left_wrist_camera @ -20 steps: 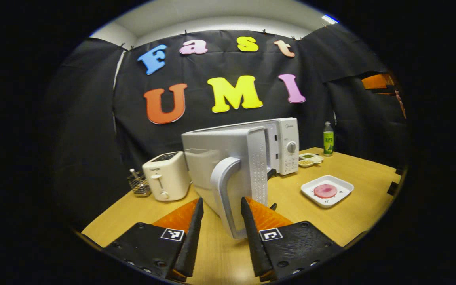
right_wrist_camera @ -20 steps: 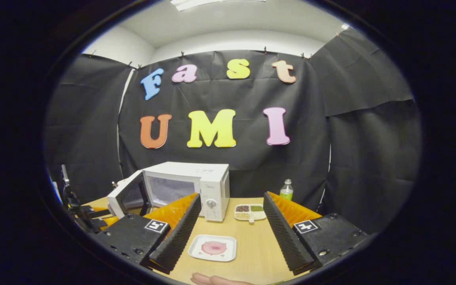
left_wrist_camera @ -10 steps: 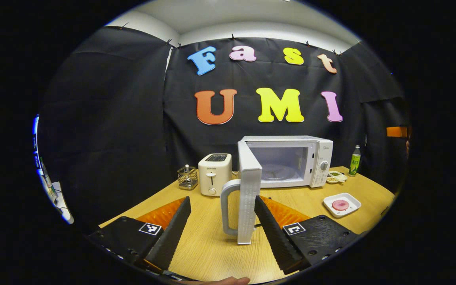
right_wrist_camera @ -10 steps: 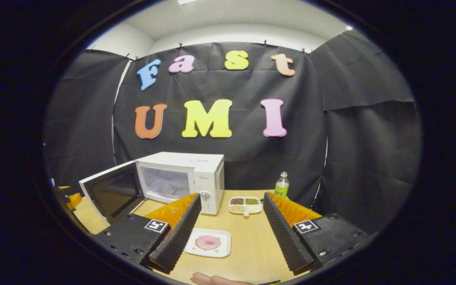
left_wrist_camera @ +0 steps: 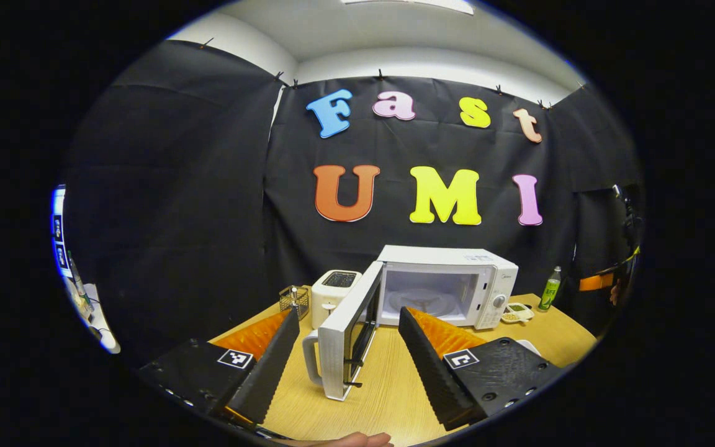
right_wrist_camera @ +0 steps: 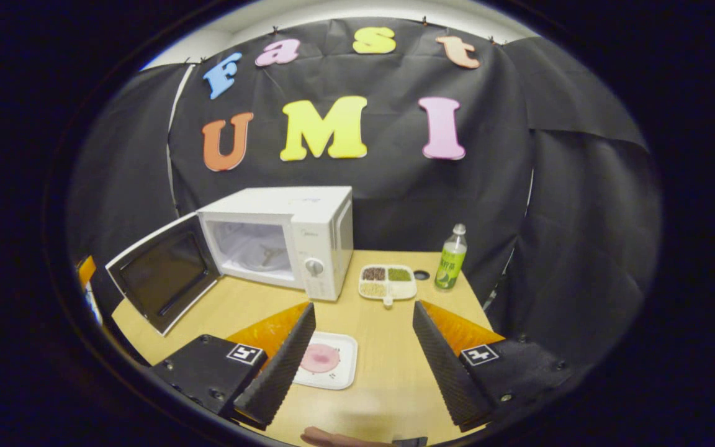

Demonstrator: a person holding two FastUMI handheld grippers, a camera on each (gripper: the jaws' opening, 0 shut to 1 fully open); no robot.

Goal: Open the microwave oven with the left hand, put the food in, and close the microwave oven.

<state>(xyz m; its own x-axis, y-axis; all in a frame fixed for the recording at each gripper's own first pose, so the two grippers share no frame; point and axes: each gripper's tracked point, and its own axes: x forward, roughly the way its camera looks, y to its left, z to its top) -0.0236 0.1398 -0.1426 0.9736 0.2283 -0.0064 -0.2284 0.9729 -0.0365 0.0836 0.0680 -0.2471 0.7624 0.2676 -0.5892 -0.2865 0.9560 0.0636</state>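
Plate [right_wrist_camera: 326, 360]: on the table [right_wrist_camera: 388, 385], low between the fingers of the right gripper [right_wrist_camera: 362, 363], its left edge behind the left finger – not touched.
Food [right_wrist_camera: 319, 358]: a flat pink round slice in the middle of the white square plate.
Microwave [right_wrist_camera: 283, 239]: white, cavity empty, door [left_wrist_camera: 348, 338] swung wide open.
Left gripper [left_wrist_camera: 348, 357]: spread wide, holding nothing – the door's edge stands between its fingers, apart from both.
Right gripper: wide open, empty.
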